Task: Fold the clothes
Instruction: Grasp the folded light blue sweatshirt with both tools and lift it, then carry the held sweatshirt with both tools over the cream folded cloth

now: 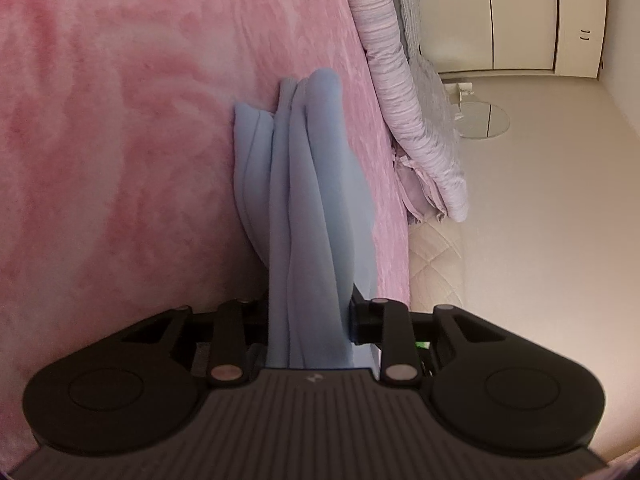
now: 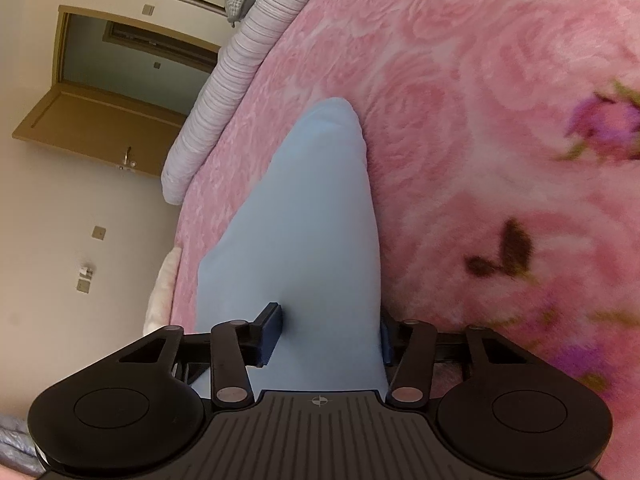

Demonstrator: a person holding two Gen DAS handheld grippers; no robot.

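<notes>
Left gripper (image 1: 308, 320) clamped on a bunched, pleated light blue cloth (image 1: 308, 184), draped forward over a fuzzy pink blanket (image 1: 120, 140) with rose pattern. Beside it to the right, a long striped roll of bedding (image 1: 396, 80), then pale floor (image 1: 540, 200) and cream cupboards (image 1: 520, 20). Right gripper (image 2: 330, 332) holding the same cloth (image 2: 304, 232), here smooth and tapered; open wooden door (image 2: 100, 120) far left.

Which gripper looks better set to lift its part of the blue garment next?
Left, probably. The left gripper has the bunched blue garment filling its jaws edge to edge; the right gripper spans a broader, flatter part, and contact there is unclear.
</notes>
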